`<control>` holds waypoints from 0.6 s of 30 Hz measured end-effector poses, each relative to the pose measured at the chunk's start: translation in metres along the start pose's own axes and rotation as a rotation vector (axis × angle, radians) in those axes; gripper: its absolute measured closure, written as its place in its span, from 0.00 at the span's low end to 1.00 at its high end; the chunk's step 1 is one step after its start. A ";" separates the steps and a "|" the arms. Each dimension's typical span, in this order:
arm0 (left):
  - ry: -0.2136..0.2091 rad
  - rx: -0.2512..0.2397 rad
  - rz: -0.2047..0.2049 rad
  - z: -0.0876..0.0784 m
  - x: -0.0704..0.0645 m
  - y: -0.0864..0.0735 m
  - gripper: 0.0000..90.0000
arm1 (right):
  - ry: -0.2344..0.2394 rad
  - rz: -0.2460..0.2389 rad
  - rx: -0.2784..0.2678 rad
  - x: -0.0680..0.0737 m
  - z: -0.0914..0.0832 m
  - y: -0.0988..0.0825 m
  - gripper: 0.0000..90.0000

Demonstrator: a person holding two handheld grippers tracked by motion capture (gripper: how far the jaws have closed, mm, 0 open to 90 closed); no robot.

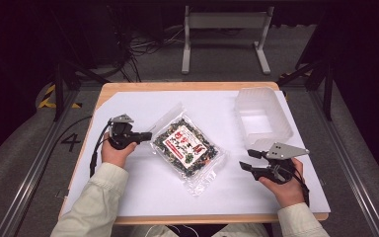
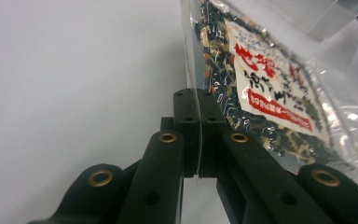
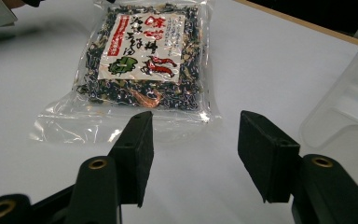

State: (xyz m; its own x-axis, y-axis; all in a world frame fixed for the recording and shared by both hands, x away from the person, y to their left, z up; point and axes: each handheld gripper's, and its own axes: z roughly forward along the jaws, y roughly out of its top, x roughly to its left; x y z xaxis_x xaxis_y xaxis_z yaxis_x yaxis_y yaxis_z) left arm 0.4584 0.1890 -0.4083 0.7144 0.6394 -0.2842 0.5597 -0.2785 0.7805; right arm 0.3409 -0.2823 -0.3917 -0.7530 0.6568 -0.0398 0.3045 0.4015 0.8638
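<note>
Black left tongs (image 2: 198,135) are clamped flat on the thin clear edge of a pouch (image 2: 265,88), the film running straight between the two pads in the left gripper view. In the high view these left tongs (image 1: 147,136) pinch the pouch (image 1: 186,145) at its left seam, near the middle of the white-covered counter (image 1: 143,190). The pouch is clear plastic packed with dark dried flakes under a white and red label.

The right tongs (image 3: 193,151) stand open with nothing between them, aimed at the near seam of the pouch (image 3: 144,60) but apart from it. In the high view the right tongs (image 1: 249,160) sit just right of the pouch, in front of a clear tub (image 1: 262,121) at the back right.

The pouch is probably light, floppy and slick. Held by one seam it will likely sag and swing, and the film could slip out of the pads. The flat sealed margins look like the best places to grip, since the filled middle is bulky and its brittle contents could crush. A second hold on the opposite seam would likely keep it level.
</note>
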 end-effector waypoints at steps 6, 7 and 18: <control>-0.047 -0.083 0.027 -0.018 -0.012 0.013 1.00 | 0.001 0.002 -0.012 0.001 -0.003 0.002 0.50; -0.052 -0.096 0.032 -0.021 -0.015 0.015 1.00 | 0.002 0.003 -0.015 0.001 -0.003 0.002 0.50; -0.091 -0.224 0.145 -0.060 -0.049 0.036 1.00 | 0.008 0.001 -0.046 0.004 -0.008 0.008 0.51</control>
State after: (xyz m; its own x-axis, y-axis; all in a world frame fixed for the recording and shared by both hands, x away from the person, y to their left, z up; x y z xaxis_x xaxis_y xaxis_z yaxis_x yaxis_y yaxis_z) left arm 0.4188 0.1904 -0.3330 0.8206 0.5347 -0.2019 0.3496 -0.1902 0.9174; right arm 0.3357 -0.2820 -0.3808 -0.7576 0.6517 -0.0349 0.2786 0.3713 0.8858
